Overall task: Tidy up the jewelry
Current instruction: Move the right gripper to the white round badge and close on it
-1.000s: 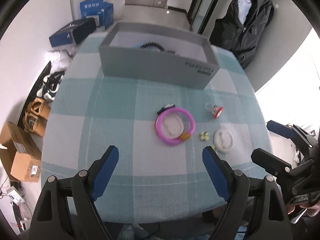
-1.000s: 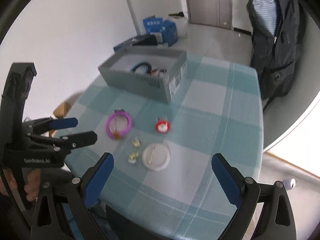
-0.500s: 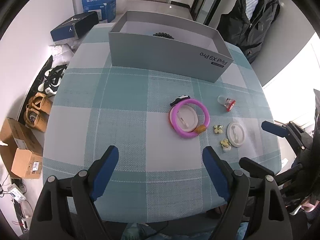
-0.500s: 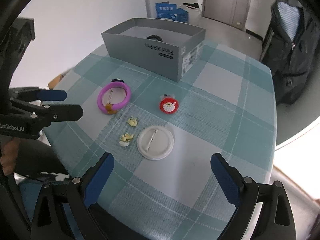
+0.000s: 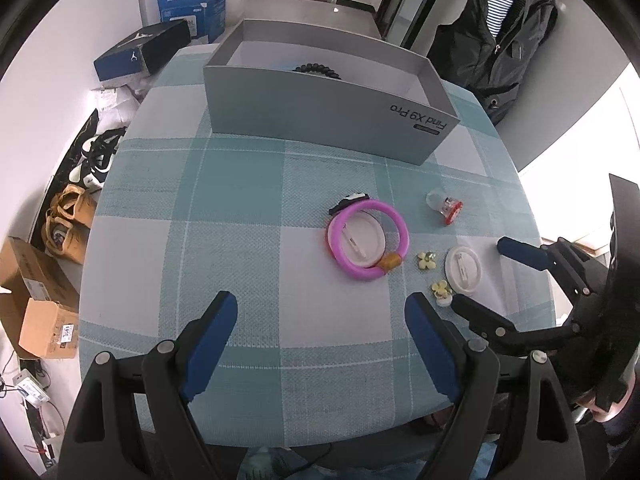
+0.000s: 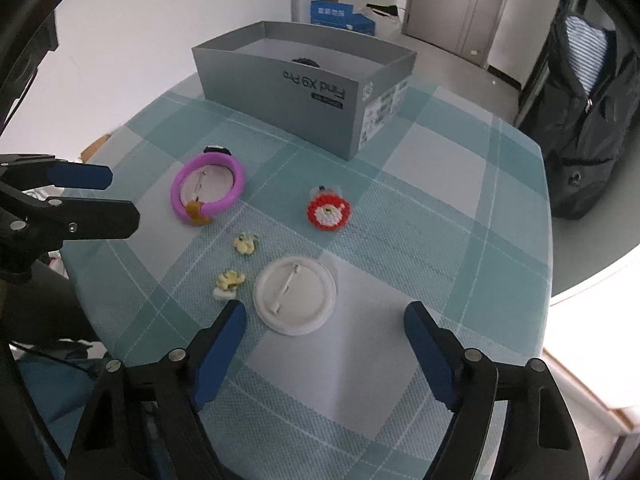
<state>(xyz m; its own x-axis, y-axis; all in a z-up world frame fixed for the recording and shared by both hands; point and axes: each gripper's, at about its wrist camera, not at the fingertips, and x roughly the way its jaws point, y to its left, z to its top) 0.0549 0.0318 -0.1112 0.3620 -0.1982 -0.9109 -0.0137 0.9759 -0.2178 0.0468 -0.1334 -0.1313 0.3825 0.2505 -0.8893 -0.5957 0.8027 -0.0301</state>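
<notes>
teal and white checked cloth covers the surface (image 6: pixel 460 208), with jewelry spread near its front edge.

on the surface lie a pink bracelet (image 6: pixel 208 188) around a white disc, a red beaded brooch (image 6: pixel 329 212), two small yellow flower pieces (image 6: pixel 245 243) and a white round pin badge (image 6: pixel 295 295) with its back up. behind them stands an open grey box (image 6: pixel 316 92) with a dark beaded bracelet (image 5: pixel 318 70) inside. the right gripper (image 6: pixel 324 344) hangs just over the white badge, its jaws are closing but still apart, and the badge is between them, not pressed. the left gripper (image 5: pixel 320 344) is over bare cloth in front of the pink bracelet, jaws apart and holding nothing. a black jacket (image 5: pixel 504 40) hangs in the background.
</notes>
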